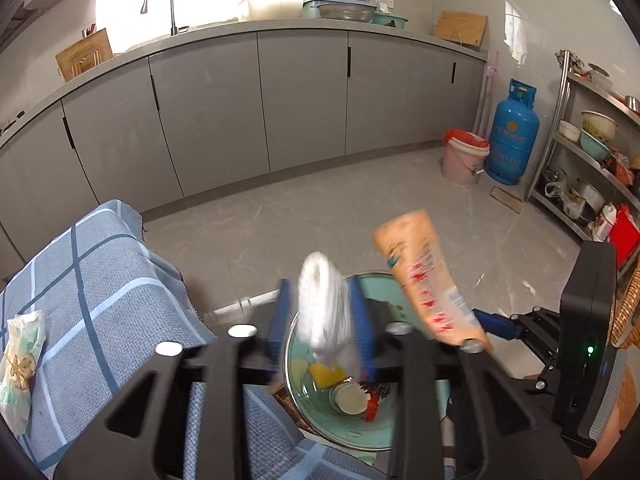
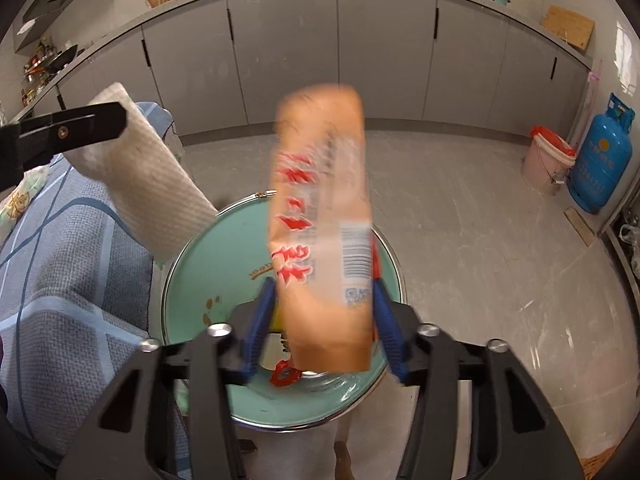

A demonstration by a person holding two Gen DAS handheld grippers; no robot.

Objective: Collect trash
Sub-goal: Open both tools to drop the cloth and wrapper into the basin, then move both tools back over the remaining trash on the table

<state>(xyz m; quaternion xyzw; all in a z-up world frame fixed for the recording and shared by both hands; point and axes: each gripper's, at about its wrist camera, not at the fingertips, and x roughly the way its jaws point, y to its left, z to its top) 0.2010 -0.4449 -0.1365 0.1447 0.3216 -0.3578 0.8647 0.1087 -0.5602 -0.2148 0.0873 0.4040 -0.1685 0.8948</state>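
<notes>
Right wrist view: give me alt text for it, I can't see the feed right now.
The right gripper holds an orange snack wrapper upright between blue jaws, above a teal bin that already contains scraps. At left, the left gripper holds a white paper towel over a blue checked cloth; grey kitchen cabinets stand behind.

Two grippers are showing: the left gripper (image 1: 324,316) and the right gripper (image 2: 324,328). One white paper wad (image 1: 326,308) and one orange wrapper (image 2: 320,220) are hanging above one teal bin (image 2: 216,264). Inside that bin, one yellow scrap (image 1: 326,374), one round white lid (image 1: 352,398) and one red scrap (image 1: 372,410) are lying. One patterned packet (image 1: 20,364) is lying left of the bin. Two wooden boards, (image 1: 84,54) and (image 1: 460,28), are standing on the tabletop (image 1: 280,26) beyond the bin.
</notes>
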